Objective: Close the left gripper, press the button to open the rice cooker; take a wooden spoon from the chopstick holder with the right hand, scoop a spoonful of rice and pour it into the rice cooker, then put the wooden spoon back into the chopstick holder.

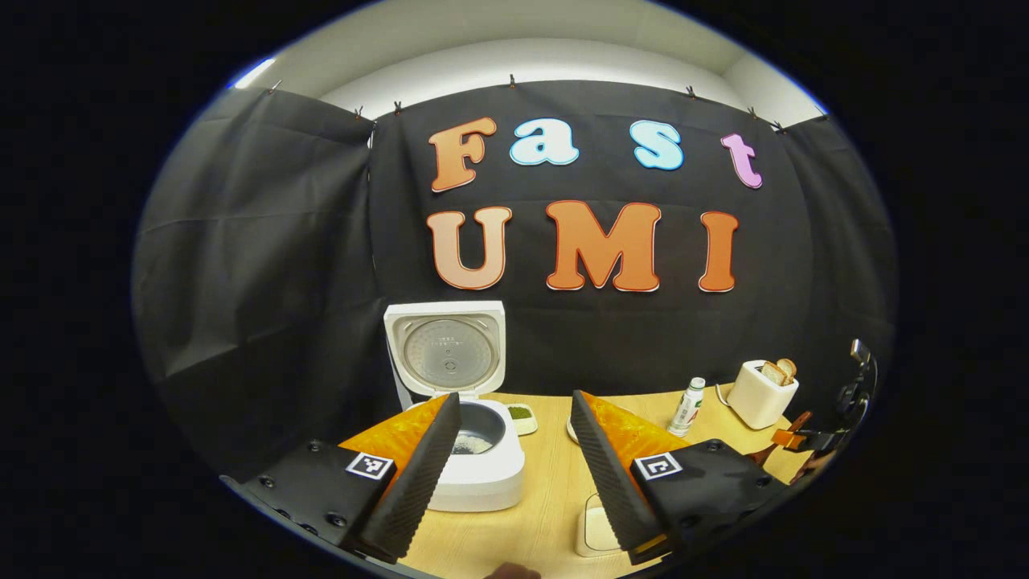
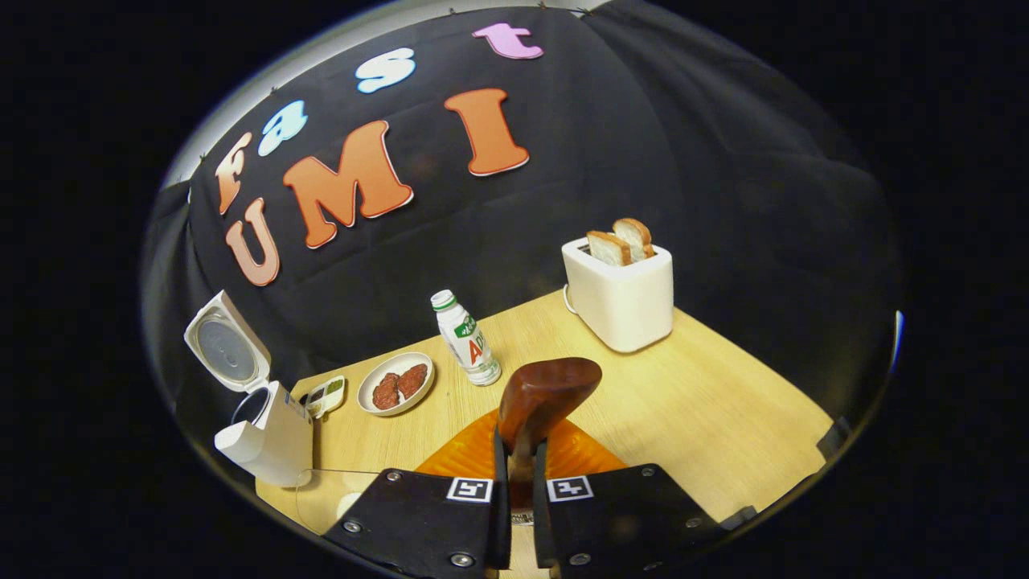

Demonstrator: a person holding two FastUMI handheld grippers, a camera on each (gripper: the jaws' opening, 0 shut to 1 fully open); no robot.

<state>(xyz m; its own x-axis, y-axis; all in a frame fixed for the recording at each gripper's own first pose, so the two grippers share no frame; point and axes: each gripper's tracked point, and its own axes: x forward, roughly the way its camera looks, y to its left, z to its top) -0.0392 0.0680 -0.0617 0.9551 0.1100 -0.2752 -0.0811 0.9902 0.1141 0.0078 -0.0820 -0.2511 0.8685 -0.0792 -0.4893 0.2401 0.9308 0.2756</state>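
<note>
Rice cooker (image 1: 470, 450) sits on the wooden table (image 1: 555, 498) with its lid (image 1: 447, 351) standing up — some rice lies in the pot. Left gripper (image 1: 514, 474) hangs in front of it, fingers spread wide apart. Right gripper (image 2: 521, 482) is pinching the wooden spoon (image 2: 547, 396) — bowl end up, near the bottle (image 2: 466, 339) and the toaster (image 2: 621, 294).

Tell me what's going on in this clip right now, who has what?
A person works two handheld grippers at a light wooden table. The right gripper is shut on the brown wooden spoon, bowl end raised above the table. The left gripper is open and holds nothing, pointing toward the white rice cooker, whose lid already stands open with some rice in its pot. A white toaster with bread slices stands behind.
</note>
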